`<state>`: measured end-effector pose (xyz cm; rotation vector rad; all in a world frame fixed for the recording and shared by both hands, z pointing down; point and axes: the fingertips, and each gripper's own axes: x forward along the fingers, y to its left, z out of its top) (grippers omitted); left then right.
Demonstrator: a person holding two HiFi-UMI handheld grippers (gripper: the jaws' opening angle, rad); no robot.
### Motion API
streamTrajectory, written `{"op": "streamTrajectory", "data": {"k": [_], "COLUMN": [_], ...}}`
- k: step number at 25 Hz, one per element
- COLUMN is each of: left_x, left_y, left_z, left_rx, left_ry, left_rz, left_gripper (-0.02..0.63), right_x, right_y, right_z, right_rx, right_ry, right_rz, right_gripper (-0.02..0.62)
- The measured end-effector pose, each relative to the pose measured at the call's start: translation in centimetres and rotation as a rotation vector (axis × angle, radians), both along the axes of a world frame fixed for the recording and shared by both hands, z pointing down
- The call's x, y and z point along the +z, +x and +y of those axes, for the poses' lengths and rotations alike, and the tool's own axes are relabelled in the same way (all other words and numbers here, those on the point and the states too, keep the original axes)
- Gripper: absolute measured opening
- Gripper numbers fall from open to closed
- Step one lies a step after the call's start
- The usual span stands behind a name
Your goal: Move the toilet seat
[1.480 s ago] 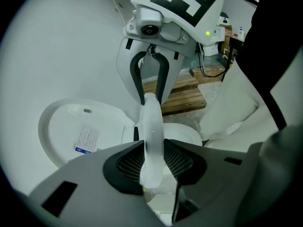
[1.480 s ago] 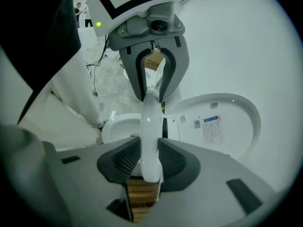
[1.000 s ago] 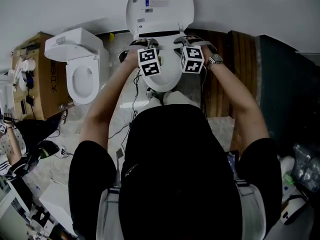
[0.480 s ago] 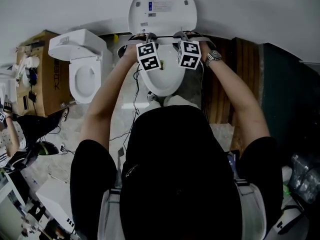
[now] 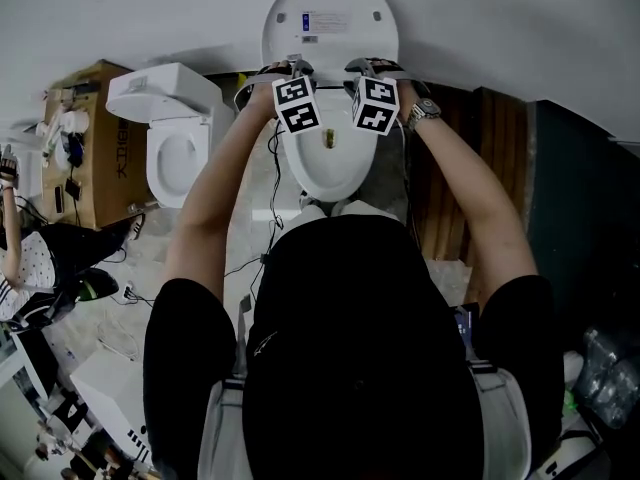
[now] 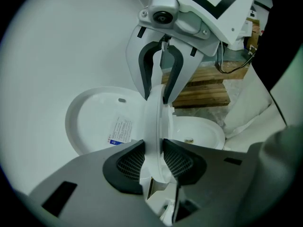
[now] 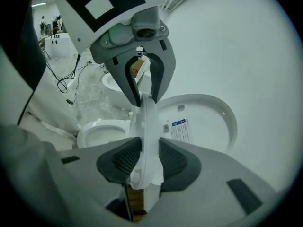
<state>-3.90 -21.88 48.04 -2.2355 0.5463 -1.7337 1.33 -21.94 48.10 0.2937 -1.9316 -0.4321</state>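
The white toilet seat [image 6: 154,122] stands nearly upright over the open bowl [image 5: 325,168], close in front of the raised lid [image 5: 330,18]. My left gripper [image 6: 154,155] has the seat's rim between its dark pads [image 6: 128,162], which still touch it as the jaws are opening. My right gripper [image 7: 144,160] grips the same rim [image 7: 147,136] a little further along, pads [image 7: 173,160] against it, jaws also opening. In the head view both grippers, left [image 5: 290,68] and right [image 5: 365,66], sit side by side at the foot of the lid. The marker cubes hide most of the seat there.
A second white toilet [image 5: 175,138] stands to the left beside a cardboard box [image 5: 90,148]. A wooden pallet [image 5: 450,168] lies right of the bowl. Cables trail on the floor [image 5: 255,258]. A person [image 5: 40,258] sits at the far left.
Both grippers have moved away from me toward the lid, carrying the seat up with them. More of the bowl's inside now shows below the cubes.
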Motion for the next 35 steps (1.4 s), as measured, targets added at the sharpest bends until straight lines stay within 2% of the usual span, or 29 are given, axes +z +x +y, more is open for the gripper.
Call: {"op": "streamTrajectory", "data": {"k": [12,29,35], "left_x": [-0.6,-1.0,-1.3], "left_y": [-0.2,-0.7,-0.4], "left_z": [-2.7,-7.3,-8.6], "left_rx": [-0.072,-0.046,-0.047], "left_ry": [-0.002,-0.020,-0.032], "left_rz": [-0.010,0.072,0.079], "left_gripper": [0.138,0.144,0.147], "right_x": [-0.7,-1.2,-1.3], "right_y": [-0.3,-0.9,-0.7], "right_z": [-2.7,-7.4,-8.8], "right_rx": [0.034,0.119,0.143], "right_ry": [0.010,0.000,-0.008], "right_rz": [-0.010,0.015,0.014], "right_gripper": [0.140,0.144,0.143]}}
